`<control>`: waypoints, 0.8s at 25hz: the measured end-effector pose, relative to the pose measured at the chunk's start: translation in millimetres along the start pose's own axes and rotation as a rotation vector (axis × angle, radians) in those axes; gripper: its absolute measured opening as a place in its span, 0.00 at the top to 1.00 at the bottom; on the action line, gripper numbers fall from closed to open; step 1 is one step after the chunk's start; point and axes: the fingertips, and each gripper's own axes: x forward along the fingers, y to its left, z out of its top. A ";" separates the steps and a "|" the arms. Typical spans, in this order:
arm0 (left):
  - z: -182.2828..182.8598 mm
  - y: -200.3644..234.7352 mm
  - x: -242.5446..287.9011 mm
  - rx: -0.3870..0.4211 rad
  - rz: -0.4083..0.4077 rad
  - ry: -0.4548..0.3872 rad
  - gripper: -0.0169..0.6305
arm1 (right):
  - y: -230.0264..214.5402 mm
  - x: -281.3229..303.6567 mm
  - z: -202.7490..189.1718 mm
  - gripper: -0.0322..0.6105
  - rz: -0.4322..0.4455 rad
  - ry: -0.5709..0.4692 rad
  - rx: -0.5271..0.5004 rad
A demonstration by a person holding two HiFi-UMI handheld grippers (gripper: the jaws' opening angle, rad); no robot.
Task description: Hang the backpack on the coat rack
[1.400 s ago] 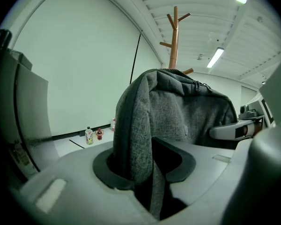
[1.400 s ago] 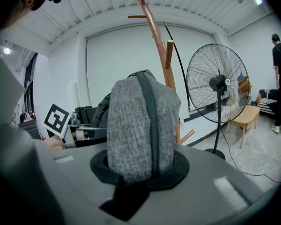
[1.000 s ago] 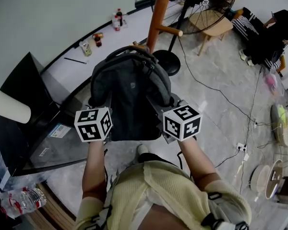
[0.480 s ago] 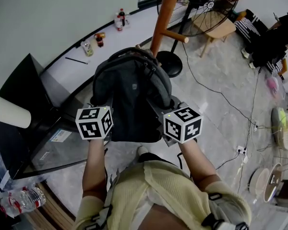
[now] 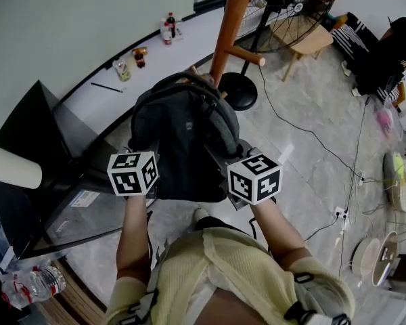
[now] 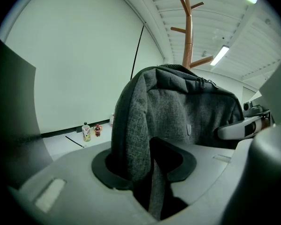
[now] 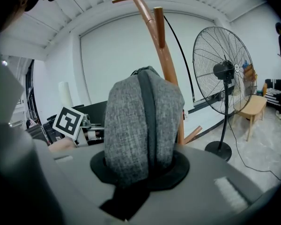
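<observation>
The left tongs pinch the left side of the grey backpack, and the right tongs pinch its right side. It is held up off the floor, its top close to the wooden coat rack on the far side.

L gripper & R gripper level w/ each other, forearms fwd, tilted slightly down, jaws clamped on backpack
</observation>
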 end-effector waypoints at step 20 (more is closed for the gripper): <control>-6.9 6.2 29.9 -0.001 -0.042 -0.089 0.74 | -22.4 16.4 -8.6 0.79 -0.052 -0.014 -0.070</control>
